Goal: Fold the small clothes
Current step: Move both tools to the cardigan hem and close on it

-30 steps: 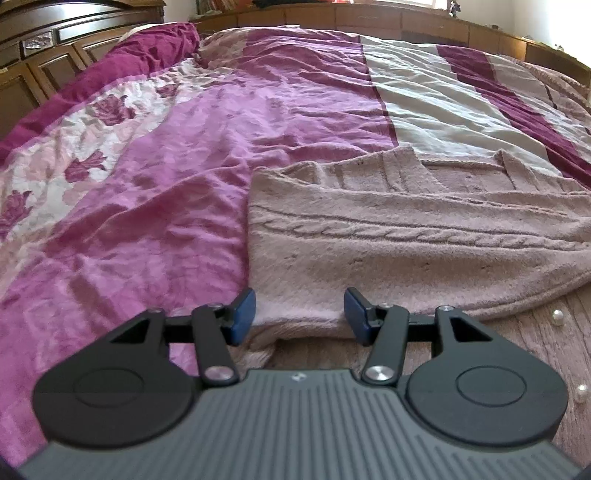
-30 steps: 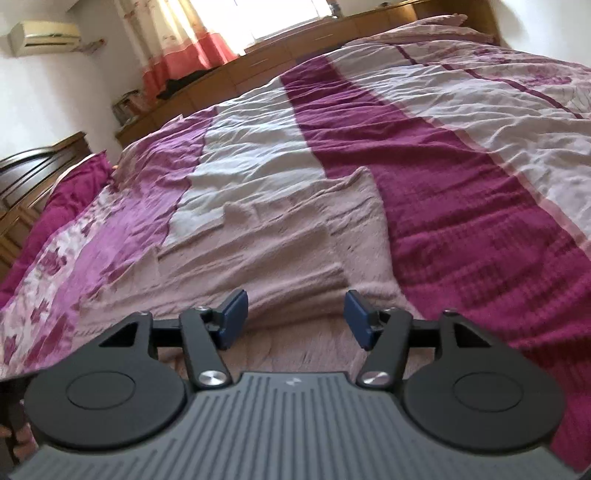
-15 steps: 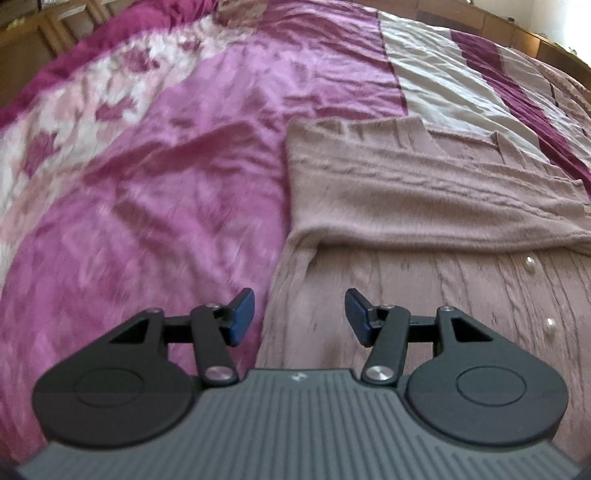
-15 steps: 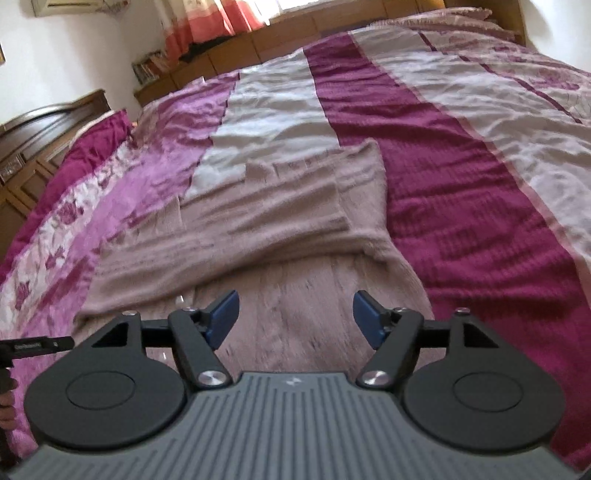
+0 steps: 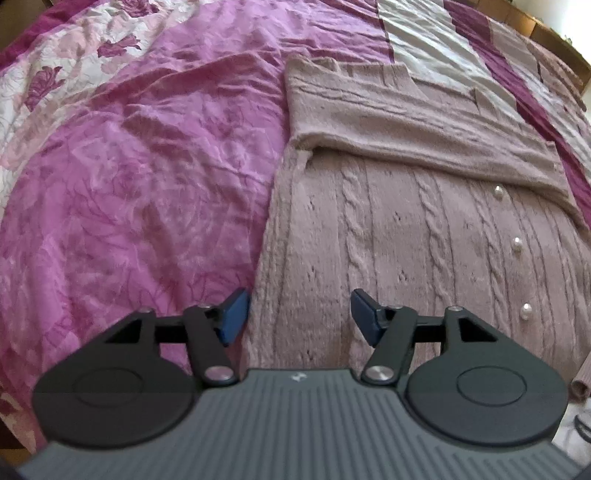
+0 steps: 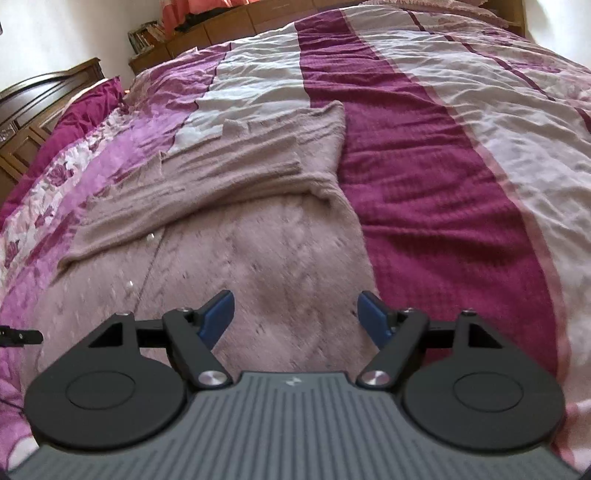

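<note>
A dusty-pink cable-knit cardigan (image 5: 406,229) with pearl buttons (image 5: 516,243) lies flat on the bed, its sleeves folded across the upper body. My left gripper (image 5: 299,314) hovers over the cardigan's lower left edge, its jaws opening, nothing pinched between the blue pads. In the right wrist view the same cardigan (image 6: 258,258) fills the middle. My right gripper (image 6: 295,314) hangs above its lower right part near the side edge, jaws opening wide, with knit fabric below them but not held.
The bed carries a quilt with pink floral fabric (image 5: 129,184) left of the cardigan and maroon and cream stripes (image 6: 443,166) to its right. A dark wooden headboard (image 6: 44,96) and low cabinets (image 6: 207,33) stand beyond. The other gripper's tip (image 6: 18,336) shows at the left edge.
Both grippers have drawn back from the folded sleeves toward the cardigan's hem and tilted down. Both pairs of jaws stand wider than before. More of the cable-knit body and its buttons is now in view.
</note>
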`<state>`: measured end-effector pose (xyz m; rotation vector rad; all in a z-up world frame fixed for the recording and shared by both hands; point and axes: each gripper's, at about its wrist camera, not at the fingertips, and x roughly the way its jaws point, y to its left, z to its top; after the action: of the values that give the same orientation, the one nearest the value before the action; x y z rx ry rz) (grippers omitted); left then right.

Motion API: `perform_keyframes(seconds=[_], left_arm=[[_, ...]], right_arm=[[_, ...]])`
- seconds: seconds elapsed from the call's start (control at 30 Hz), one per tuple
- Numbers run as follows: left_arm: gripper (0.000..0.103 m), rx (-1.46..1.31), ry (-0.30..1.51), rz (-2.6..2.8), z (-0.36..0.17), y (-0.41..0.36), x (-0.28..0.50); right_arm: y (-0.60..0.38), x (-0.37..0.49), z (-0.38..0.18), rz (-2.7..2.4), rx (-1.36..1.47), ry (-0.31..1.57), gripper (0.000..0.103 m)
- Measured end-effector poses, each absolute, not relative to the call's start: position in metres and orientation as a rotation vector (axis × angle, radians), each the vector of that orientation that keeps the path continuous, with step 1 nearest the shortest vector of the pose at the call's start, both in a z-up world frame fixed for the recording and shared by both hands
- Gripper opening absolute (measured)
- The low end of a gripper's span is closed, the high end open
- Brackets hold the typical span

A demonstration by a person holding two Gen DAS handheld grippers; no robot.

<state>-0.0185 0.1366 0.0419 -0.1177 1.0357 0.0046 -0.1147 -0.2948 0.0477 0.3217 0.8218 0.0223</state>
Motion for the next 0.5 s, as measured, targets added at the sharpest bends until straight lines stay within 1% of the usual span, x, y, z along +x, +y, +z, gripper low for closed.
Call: perform_keyframes(seconds=[0.5], left_arm=[[0.065, -0.054, 1.054, 0.002, 0.036, 0.137, -0.044]], right_arm=[[-0.293, -0.148, 0.03, 0.025, 0.258, 0.94, 0.081]])
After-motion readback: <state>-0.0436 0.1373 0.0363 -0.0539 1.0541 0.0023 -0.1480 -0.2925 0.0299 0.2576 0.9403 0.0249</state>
